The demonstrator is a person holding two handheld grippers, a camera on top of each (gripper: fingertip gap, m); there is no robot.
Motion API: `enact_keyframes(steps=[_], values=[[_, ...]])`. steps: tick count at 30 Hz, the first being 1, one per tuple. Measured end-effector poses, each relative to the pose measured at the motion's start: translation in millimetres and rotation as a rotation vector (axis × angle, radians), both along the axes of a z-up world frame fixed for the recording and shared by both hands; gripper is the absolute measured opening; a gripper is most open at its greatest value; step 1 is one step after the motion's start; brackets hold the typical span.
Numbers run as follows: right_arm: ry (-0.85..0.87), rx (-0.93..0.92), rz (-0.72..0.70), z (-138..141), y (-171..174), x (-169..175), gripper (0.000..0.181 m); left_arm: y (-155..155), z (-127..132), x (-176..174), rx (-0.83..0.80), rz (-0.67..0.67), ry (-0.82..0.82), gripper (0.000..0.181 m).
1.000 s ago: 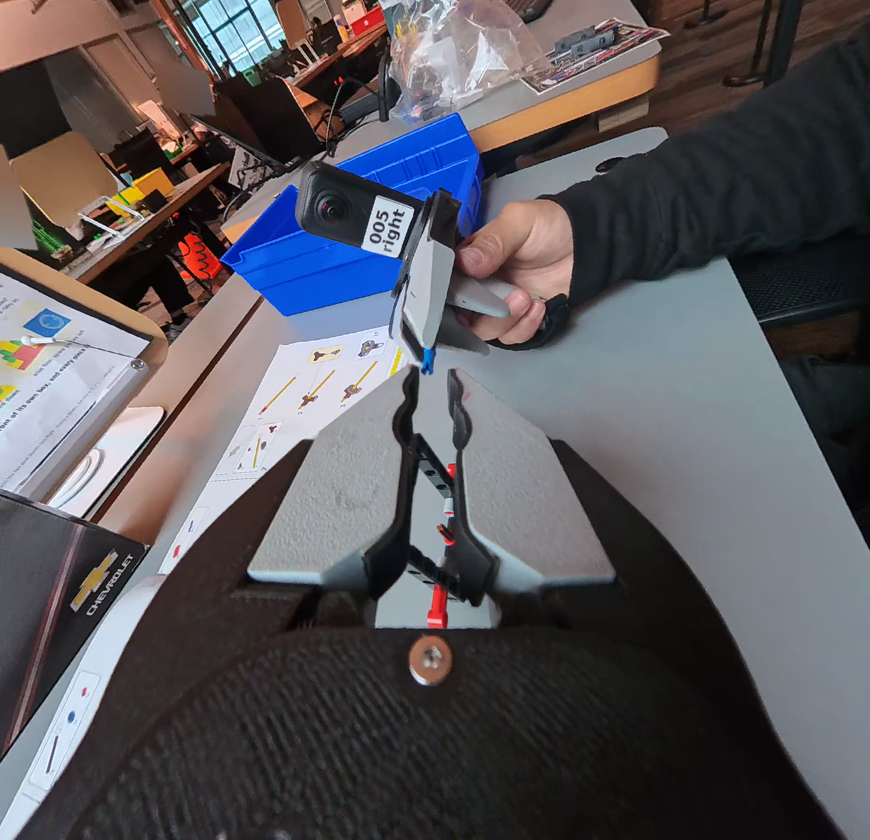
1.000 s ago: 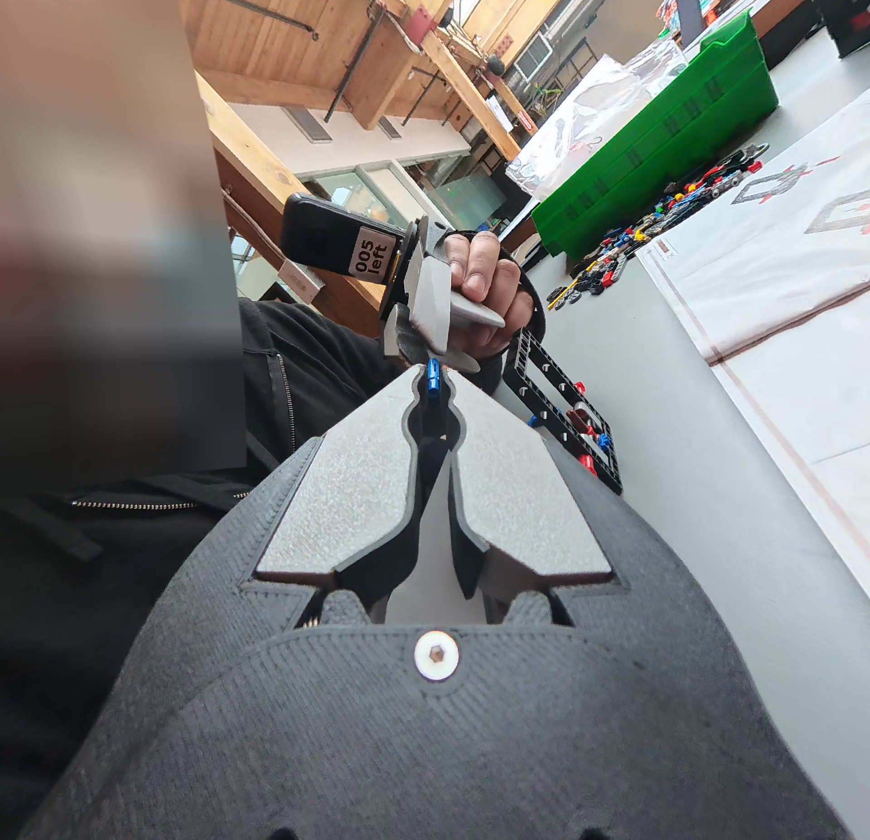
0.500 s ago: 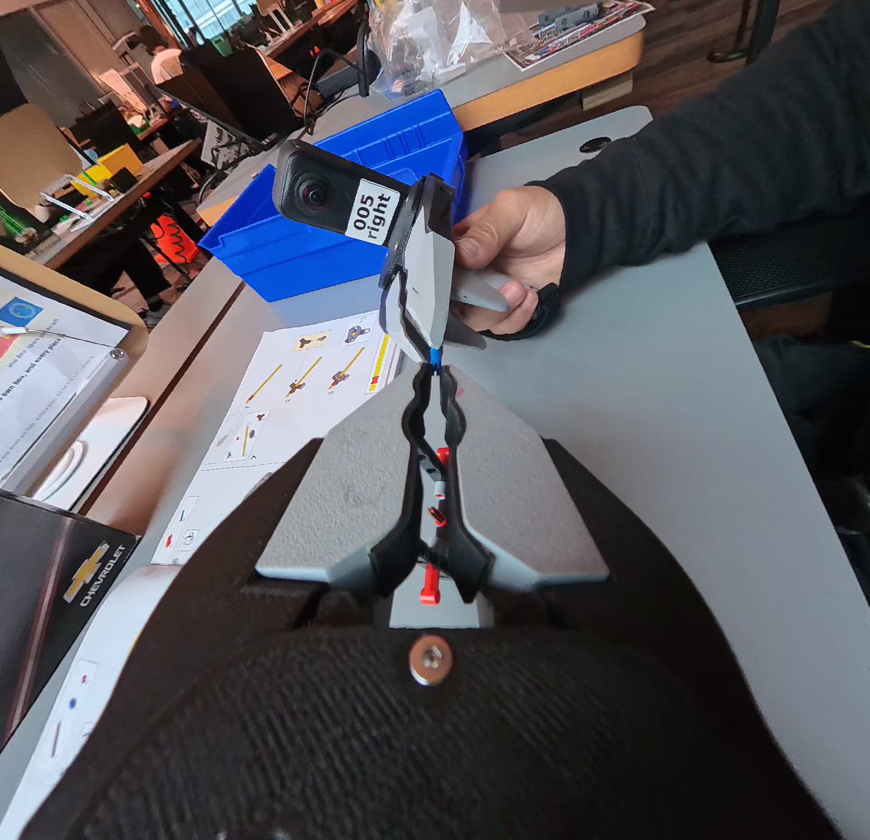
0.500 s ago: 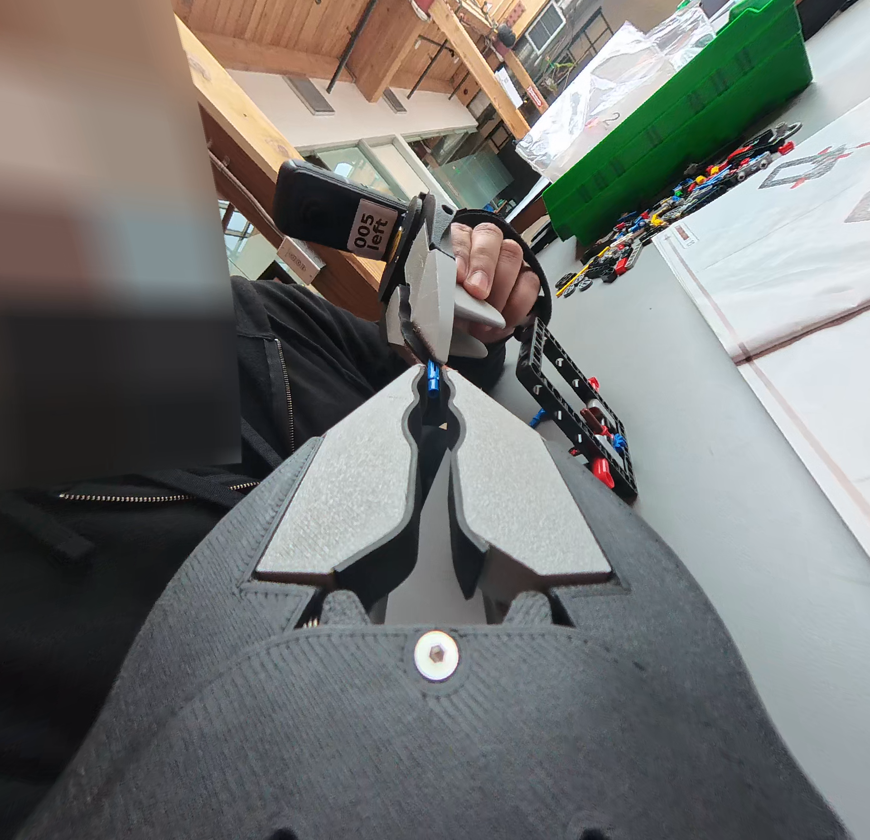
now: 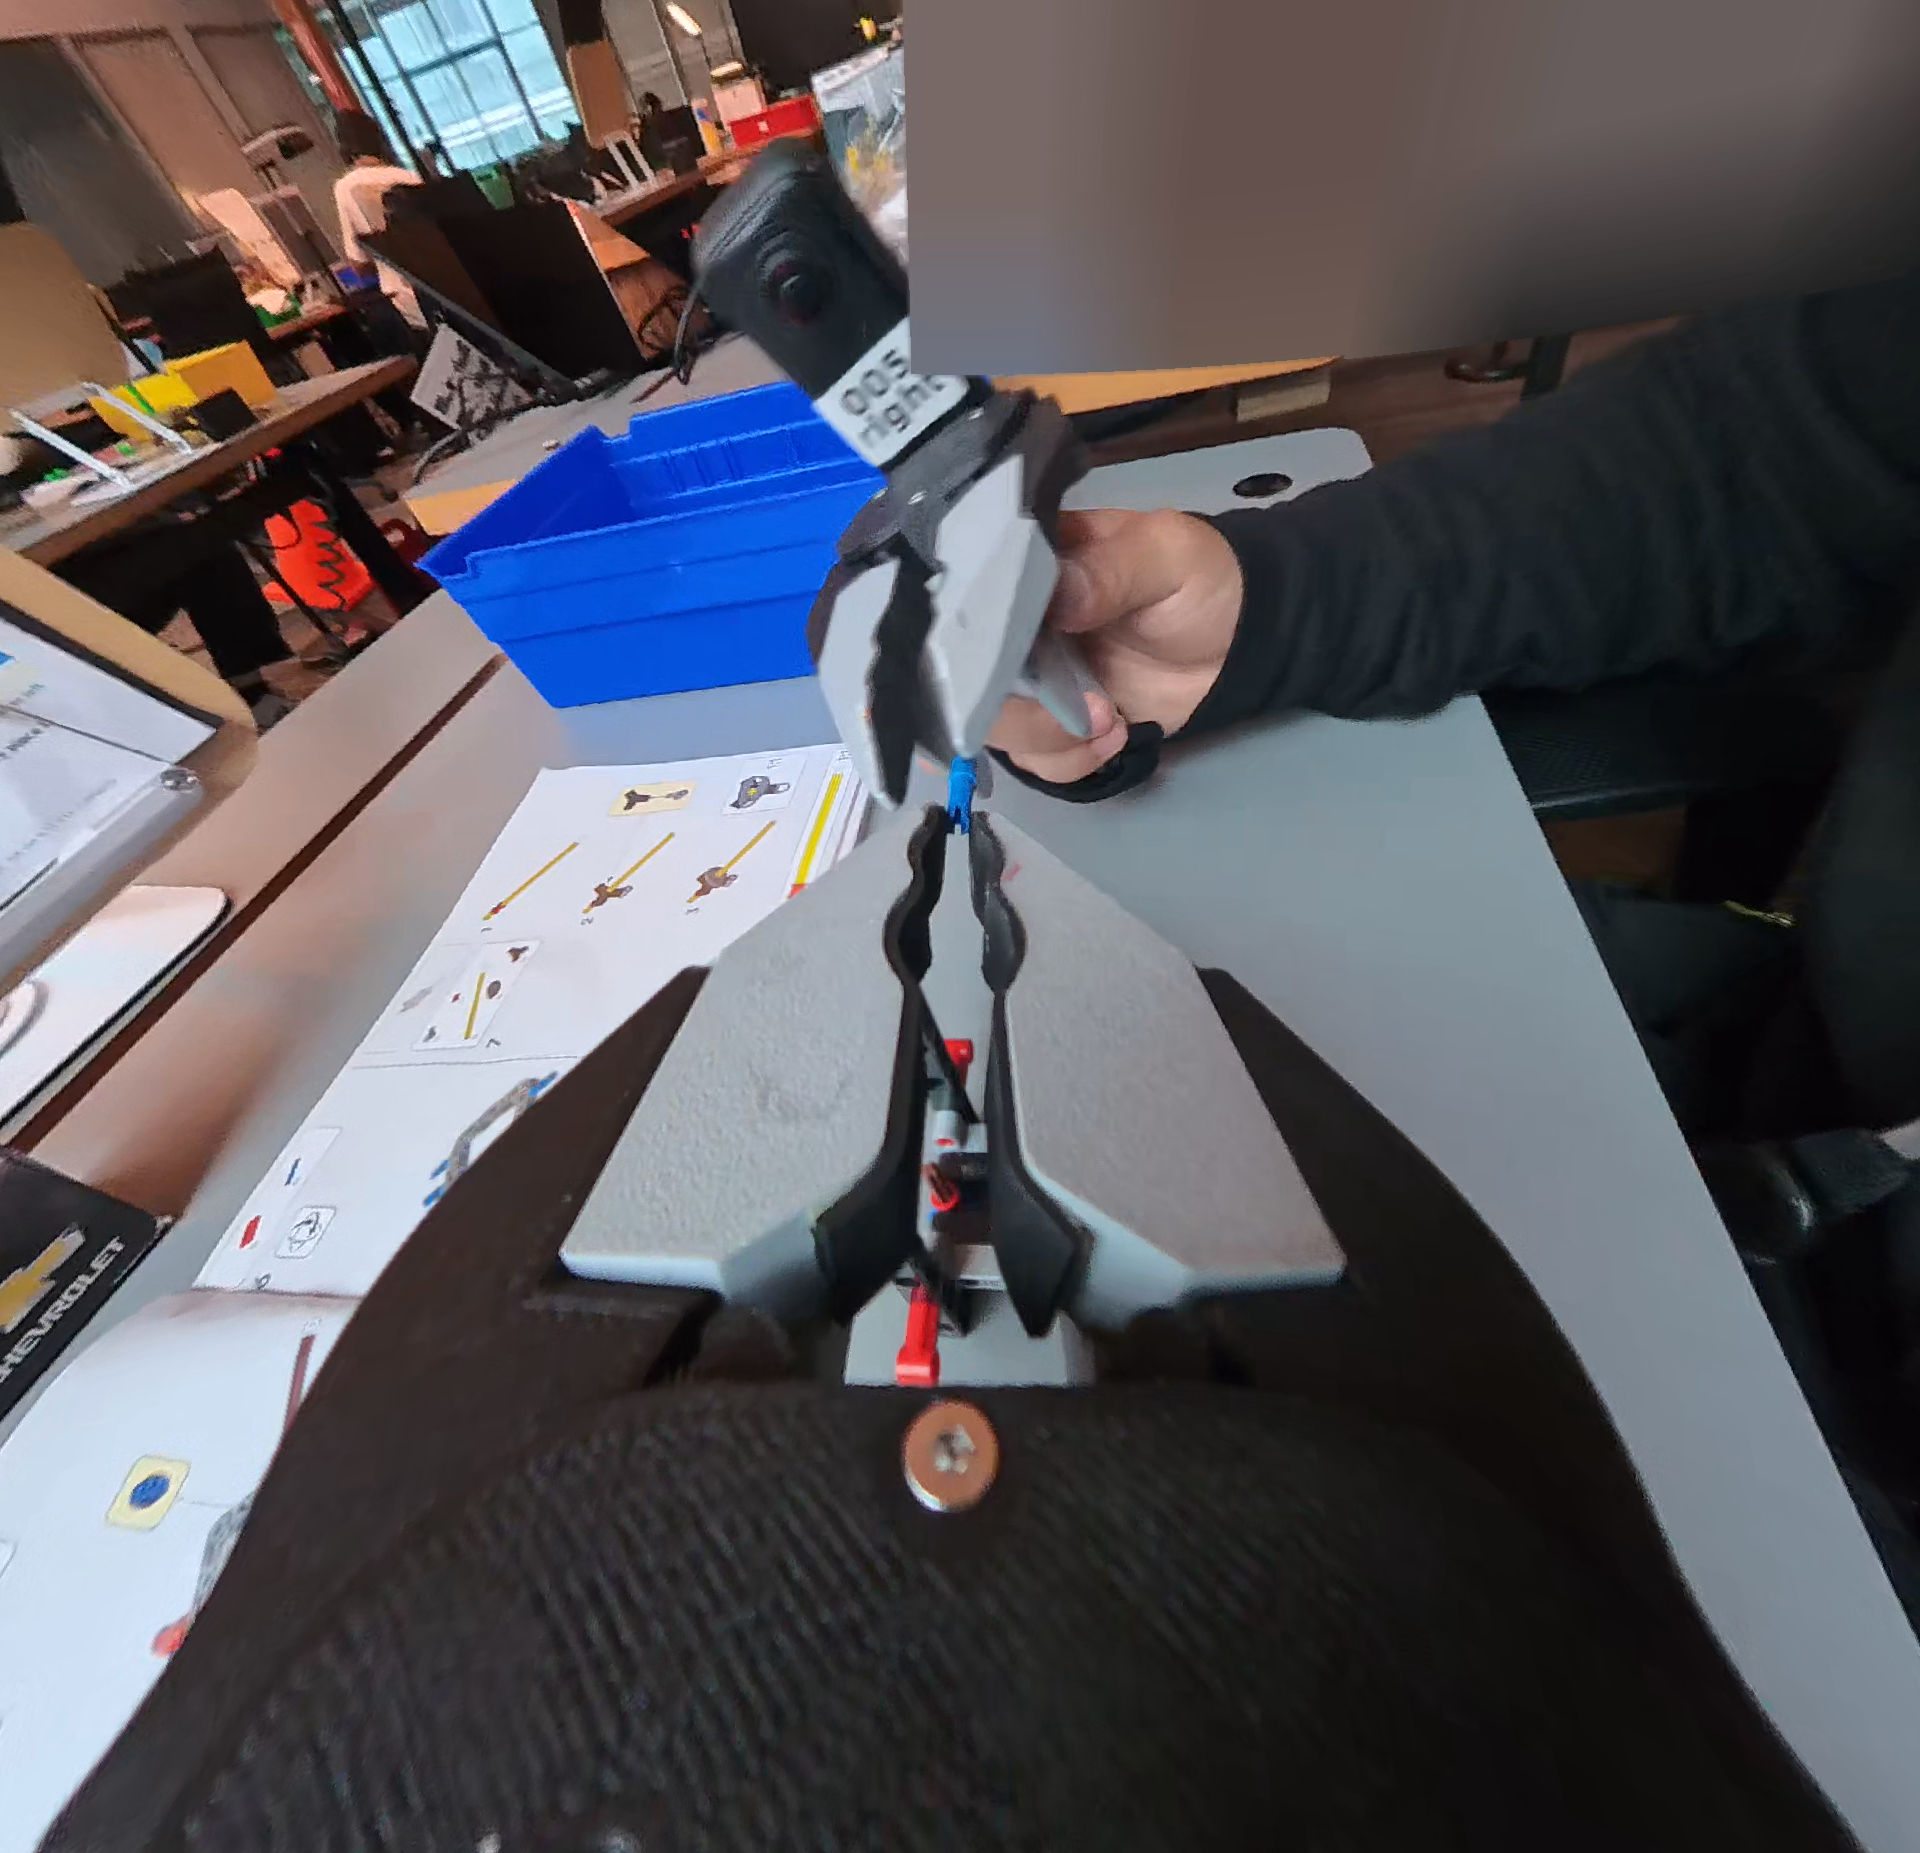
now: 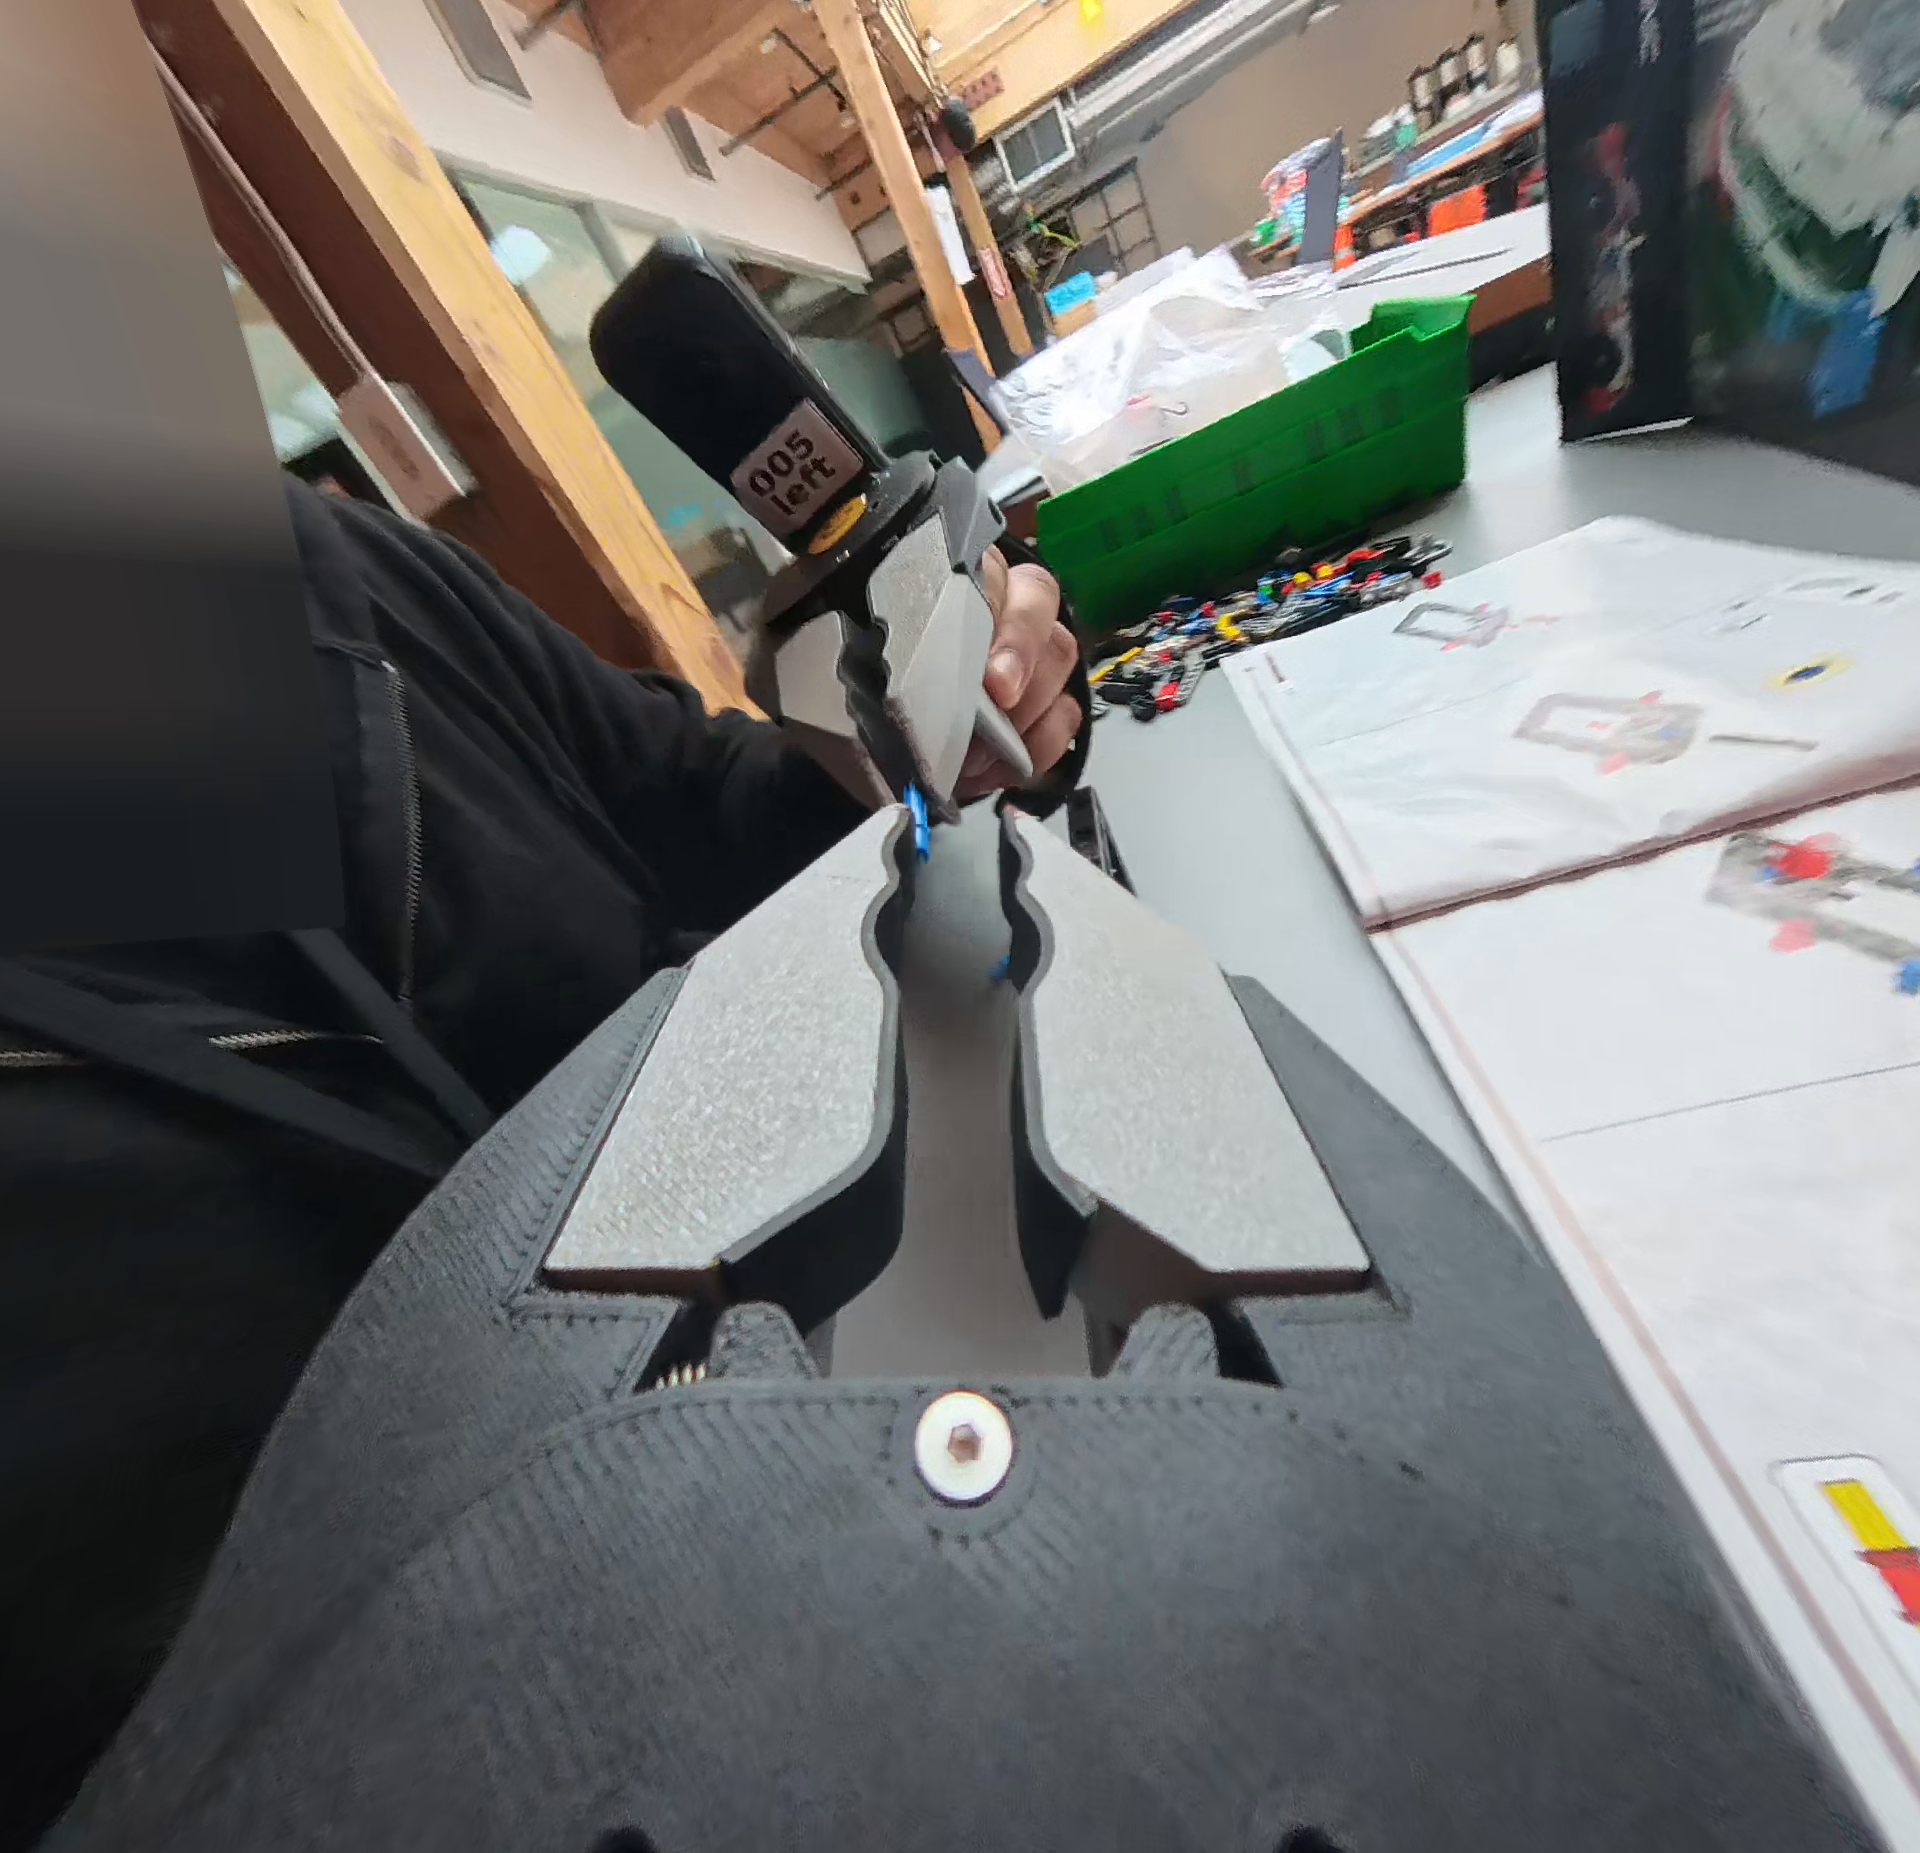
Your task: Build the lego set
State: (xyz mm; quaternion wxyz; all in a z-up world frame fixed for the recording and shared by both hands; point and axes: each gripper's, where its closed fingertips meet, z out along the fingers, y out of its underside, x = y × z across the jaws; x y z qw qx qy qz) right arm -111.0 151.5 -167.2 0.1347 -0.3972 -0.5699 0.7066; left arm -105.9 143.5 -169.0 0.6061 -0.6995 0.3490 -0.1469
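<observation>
Since the earlier frame, right gripper (image 6: 956,832) has parted its jaws; they now stand slightly apart and empty. Blue pin (image 5: 961,801) has passed to left gripper (image 5: 958,835), whose tips pinch its lower end; jaws nearly closed. Pin stands upright, just below the right gripper's tips in the left wrist view. Black frame assembly (image 5: 940,1128) appears to lie on the grey table (image 5: 1299,868) beneath the left fingers, partly hidden. Instruction sheets (image 5: 623,899) lie alongside.
</observation>
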Motion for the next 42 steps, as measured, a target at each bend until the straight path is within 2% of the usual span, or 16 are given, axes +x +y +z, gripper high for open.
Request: enact_keyframes(steps=[3, 6, 12, 16, 20, 24, 27, 36, 39, 42], values=[[0.047, 0.197, -0.043, -3.8, -5.8, 2.4, 0.010, 1.6, 1.4, -3.7, -0.012, 0.007, -0.038, 0.002], [0.107, 0.375, -0.131, -5.0, -7.0, 0.7, 0.018, 1.1, 1.4, -3.0, -0.022, -0.003, -0.056, 0.002], [0.148, 0.498, -0.174, -6.6, -10.0, 0.6, 0.002, -1.0, -1.5, 1.0, -0.037, -0.028, -0.058, 0.002], [0.169, 0.522, -0.165, -5.5, -14.5, 2.5, 0.002, -5.3, -2.8, 1.8, -0.087, -0.062, -0.095, 0.002], [0.153, 0.516, -0.167, -7.4, -13.2, 1.5, 0.002, -2.9, -4.7, 0.2, -0.073, -0.031, -0.057, 0.002], [0.158, 0.445, -0.147, -2.8, -13.2, 2.3, 0.001, -2.8, 0.7, 0.8, -0.110, -0.068, -0.156, 0.002], [0.160, 0.462, -0.156, -3.9, -13.1, 1.3, 0.002, -2.8, -4.7, -0.5, -0.084, -0.035, -0.076, 0.002], [0.186, 0.420, -0.132, 2.8, -15.3, 5.2, 0.001, -4.8, 3.2, 3.7, -0.037, -0.069, -0.101, 0.002], [0.178, 0.424, -0.130, 0.6, -16.3, 4.3, 0.002, -5.7, 0.5, 2.2, -0.022, -0.045, -0.041, 0.002], [0.173, 0.411, -0.135, 1.6, -14.2, 4.0, 0.001, -3.7, 2.2, 2.6, -0.066, -0.072, -0.129, 0.002]])
